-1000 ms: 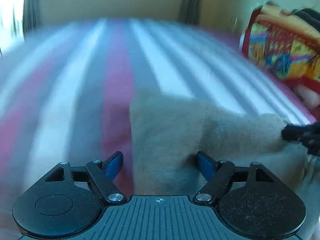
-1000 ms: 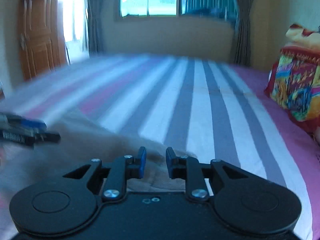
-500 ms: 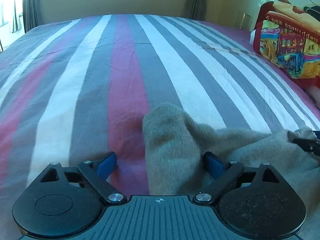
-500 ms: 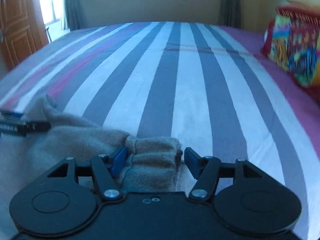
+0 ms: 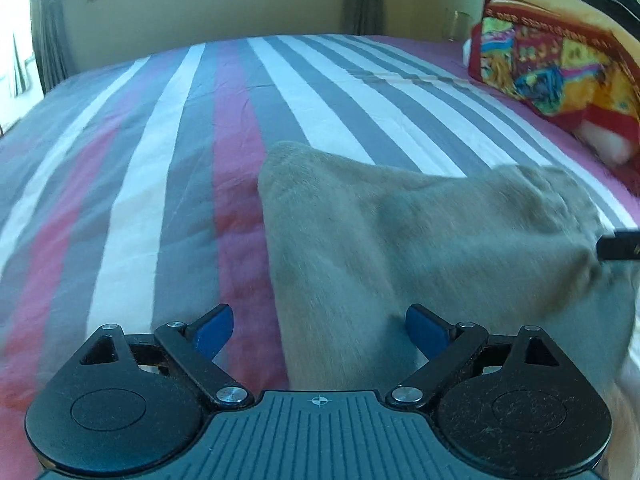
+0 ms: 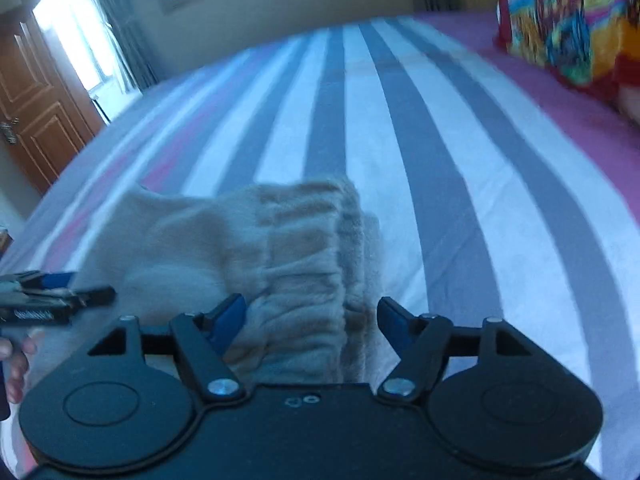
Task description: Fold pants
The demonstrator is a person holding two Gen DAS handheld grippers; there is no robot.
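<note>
**Beige pants lie bunched on striped bed as both grippers stand open**

The fleecy beige pants (image 5: 400, 240) lie bunched on a striped bedspread (image 5: 160, 160), the gathered waistband (image 6: 308, 248) nearest the right gripper (image 6: 312, 320). Its blue-padded jaws are opening, the waistband between them but not pressed. The left gripper (image 5: 320, 330) is spread wide, pads clear of the fabric between them. A colourful pillow (image 5: 560, 52) rests at the bed's far right; a wooden door (image 6: 36, 108) stands beyond.
</note>
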